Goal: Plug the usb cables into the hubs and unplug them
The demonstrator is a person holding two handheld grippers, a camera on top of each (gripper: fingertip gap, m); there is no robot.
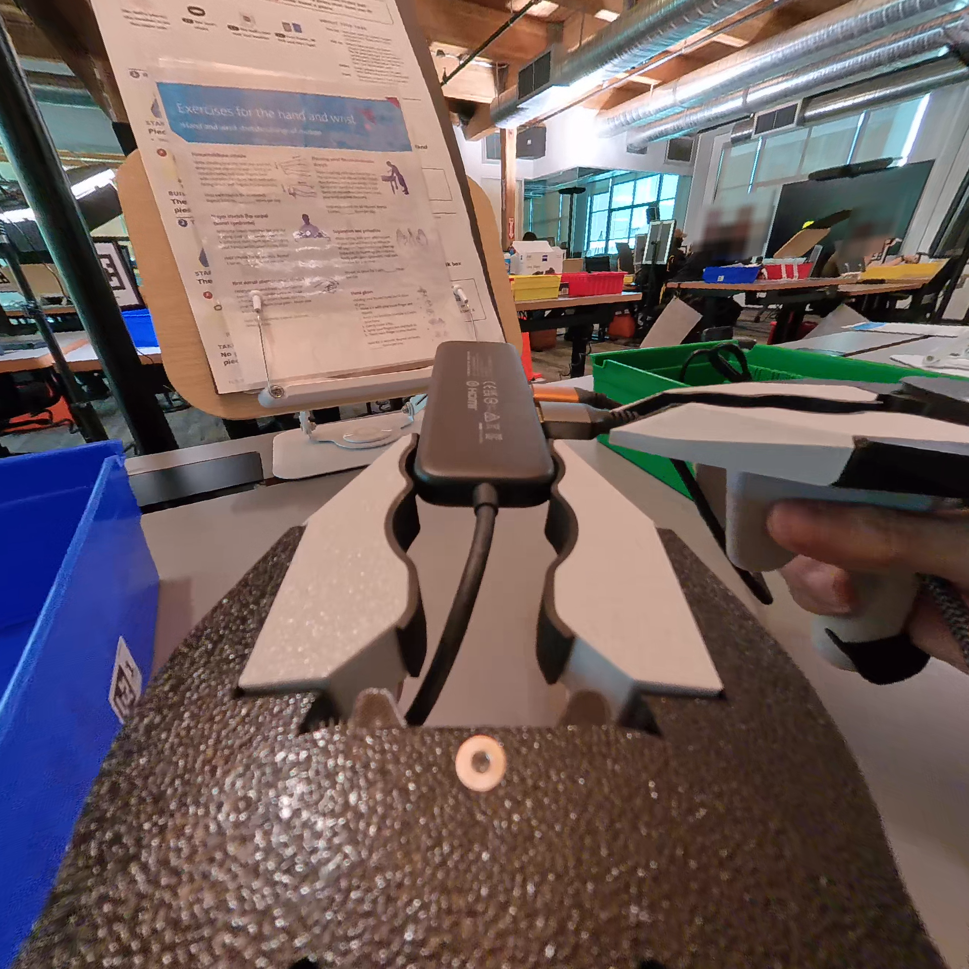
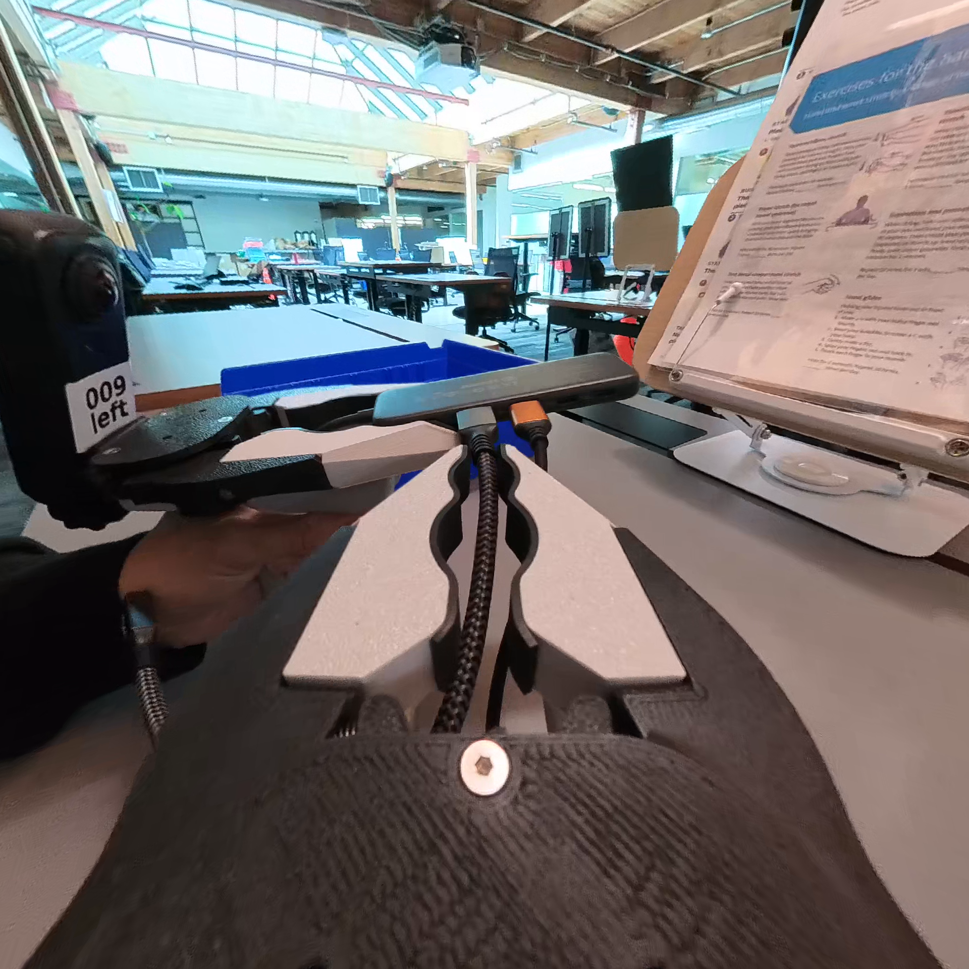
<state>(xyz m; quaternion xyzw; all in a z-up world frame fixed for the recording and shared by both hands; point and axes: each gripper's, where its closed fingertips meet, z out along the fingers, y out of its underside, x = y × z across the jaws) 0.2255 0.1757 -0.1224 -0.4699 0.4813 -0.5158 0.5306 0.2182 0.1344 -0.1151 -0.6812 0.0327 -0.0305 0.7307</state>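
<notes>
My left gripper [image 1: 482, 474] is shut on the near end of a dark grey usb hub [image 1: 485, 409] and holds it above the table. The hub's own black cable [image 1: 461, 603] hangs down between the fingers. A grey usb plug [image 1: 569, 422] and an orange usb plug [image 1: 556, 394] sit in ports on the hub's right side. My right gripper [image 2: 482, 452] is shut on the grey plug [image 2: 476, 419] at its braided cable [image 2: 472, 603], next to the orange plug [image 2: 528, 414]. The hub [image 2: 503, 388] and the left gripper [image 2: 414, 417] show in the right wrist view, and the right gripper [image 1: 618, 427] in the left.
A blue bin [image 1: 52, 577] stands at the left of the table and shows behind the hub [image 2: 367, 367]. A green bin [image 1: 655, 377] with a black cable is at the right. A document stand with printed sheets [image 1: 314, 236] rises just behind the hub; its white base [image 2: 813, 487] rests on the grey table [image 2: 786, 655].
</notes>
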